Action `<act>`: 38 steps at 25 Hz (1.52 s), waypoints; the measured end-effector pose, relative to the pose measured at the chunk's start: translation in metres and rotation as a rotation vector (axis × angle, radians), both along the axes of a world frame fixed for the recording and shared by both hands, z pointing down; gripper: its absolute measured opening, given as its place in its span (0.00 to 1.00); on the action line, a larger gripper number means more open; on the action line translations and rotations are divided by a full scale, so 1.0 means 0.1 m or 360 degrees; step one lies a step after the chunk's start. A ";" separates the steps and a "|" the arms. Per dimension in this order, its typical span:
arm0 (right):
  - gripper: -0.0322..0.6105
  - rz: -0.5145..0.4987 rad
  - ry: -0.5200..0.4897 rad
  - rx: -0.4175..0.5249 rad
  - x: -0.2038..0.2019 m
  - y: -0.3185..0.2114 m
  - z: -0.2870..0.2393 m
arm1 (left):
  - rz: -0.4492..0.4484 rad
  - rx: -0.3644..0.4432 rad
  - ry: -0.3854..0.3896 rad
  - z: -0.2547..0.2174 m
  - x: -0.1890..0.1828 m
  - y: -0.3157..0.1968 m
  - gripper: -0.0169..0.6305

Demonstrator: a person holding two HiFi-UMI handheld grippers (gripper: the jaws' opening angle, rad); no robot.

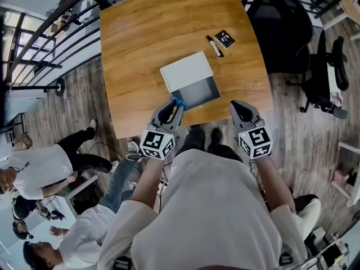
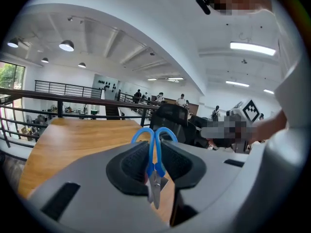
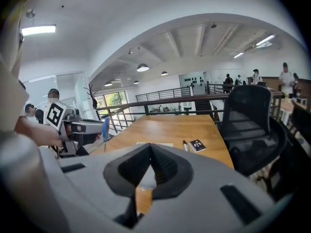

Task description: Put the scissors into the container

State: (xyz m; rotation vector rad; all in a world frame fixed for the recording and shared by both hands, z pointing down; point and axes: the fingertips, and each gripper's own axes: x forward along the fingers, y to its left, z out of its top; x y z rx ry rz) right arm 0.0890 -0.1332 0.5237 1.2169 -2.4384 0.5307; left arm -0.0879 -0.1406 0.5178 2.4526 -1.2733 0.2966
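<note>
**A:** What sort of place is this?

**B:** An open loft office with a plank floor [image 1: 76,97] and a black railing [image 1: 50,35]. A wooden worktop [image 1: 140,44] fills the middle of the head view.

**A:** What are the left fingers doing?

**B:** The left gripper [image 2: 154,148] has its fingers clamped on the scissors [image 2: 155,165], with the pads pressing on either side just under the blue handle loops. The loops stick out past the fingertips, and the blades point back toward the camera.

**A:** What lies just beyond those fingertips?

**B:** The container [image 1: 200,93], a shallow box with its open grey end toward the fingers. The blue loops sit at its near left corner, but I cannot tell if they touch it. A white lid [image 1: 187,70] covers its far part.

**A:** And the other gripper?

**B:** The right gripper [image 3: 149,150] has its fingers closed tip to tip with nothing between them. It is by the worktop's near edge, off to the right of the container and well apart from the left fingers.

**A:** How are the arms held?

**B:** Both forearms reach forward from the body, roughly side by side. The marker cubes are nearest the person, and the fingers point out over the worktop.

**A:** What else is around?

**B:** Farther beyond the right fingers, a marker pen [image 1: 214,45] and a small black card [image 1: 224,39] lie just beside each other. An office chair [image 1: 281,27] stands past the worktop's right edge. Several people [image 1: 39,167] are well off to the left of the left fingers.
</note>
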 end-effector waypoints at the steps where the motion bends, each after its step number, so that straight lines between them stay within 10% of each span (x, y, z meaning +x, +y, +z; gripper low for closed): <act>1: 0.05 0.0022 0.0006 -0.0011 -0.01 -0.01 0.03 | 0.0039 -0.0009 -0.0019 0.06 0.02 -0.04 0.14; 20: 0.05 0.0274 0.0111 -0.0164 -0.24 -0.26 0.54 | 0.0741 -0.0182 -0.0406 1.45 0.48 -0.48 0.14; 38: 0.05 0.0236 0.0080 -0.0297 -0.09 -0.48 1.00 | 0.0882 -0.0310 -0.0914 2.35 0.72 -0.54 0.14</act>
